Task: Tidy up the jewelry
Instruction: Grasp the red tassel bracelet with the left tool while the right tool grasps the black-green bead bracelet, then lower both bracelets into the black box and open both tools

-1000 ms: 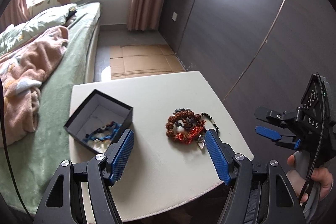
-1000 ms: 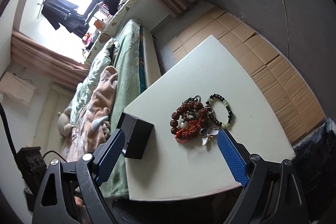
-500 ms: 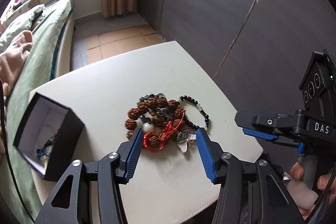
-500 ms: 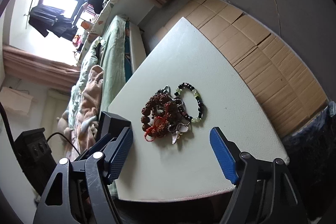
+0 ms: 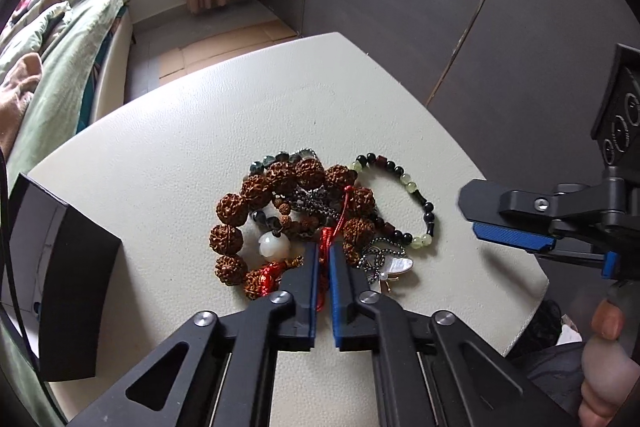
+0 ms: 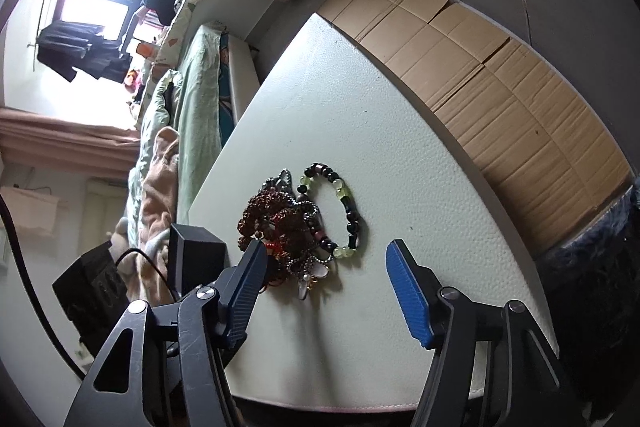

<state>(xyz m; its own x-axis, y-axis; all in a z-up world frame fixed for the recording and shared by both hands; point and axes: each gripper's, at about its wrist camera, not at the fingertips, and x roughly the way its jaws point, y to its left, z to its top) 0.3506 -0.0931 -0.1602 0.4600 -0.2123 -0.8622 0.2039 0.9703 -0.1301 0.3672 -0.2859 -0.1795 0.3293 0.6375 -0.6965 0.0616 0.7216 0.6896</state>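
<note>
left tool (image 5: 325, 259) pinched tight on the red cord (image 5: 340, 223) in the jewelry pile (image 5: 296, 219) mid surface (image 5: 200, 131), right tool (image 6: 326, 287) wide apart nearby, black box (image 5: 60, 291) off left

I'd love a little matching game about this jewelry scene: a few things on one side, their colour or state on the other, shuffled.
Things:
1. left gripper
2. right gripper
3. box
4. loose bead bracelet

States:
A. black, standing at the table's edge
B. green and black, lying beside the pile
C. pinched on a red cord
D. wide open, holding nothing

Pairs: 1-C, 2-D, 3-A, 4-B
</note>
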